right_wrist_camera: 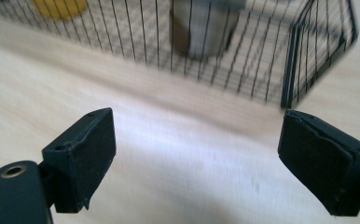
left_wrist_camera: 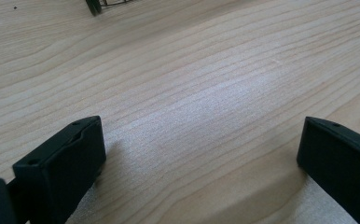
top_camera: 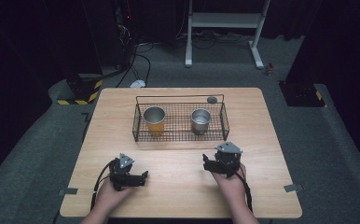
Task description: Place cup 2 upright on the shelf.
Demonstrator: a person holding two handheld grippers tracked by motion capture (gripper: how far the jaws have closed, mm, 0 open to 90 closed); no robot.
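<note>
Both released, the left gripper (top_camera: 143, 176) and right gripper (top_camera: 206, 162) rest on the counter (top_camera: 178, 186) before the wire basket (top_camera: 180, 136) holding yellow cup (top_camera: 154, 120) and steel cup (top_camera: 200, 120), whose rim could snag a hasty reach.

I sit at a pale rectangular wooden table (top_camera: 262, 121) standing on grey carpeted floor (top_camera: 327, 140). Beyond it, a white metal frame stand (top_camera: 225, 21) rests near tangled black cables (top_camera: 136, 51). Yellow-and-black striped hazard blocks (top_camera: 82, 93) sit at the far left. The surrounding room lies in deep darkness; light falls on the tabletop.
</note>
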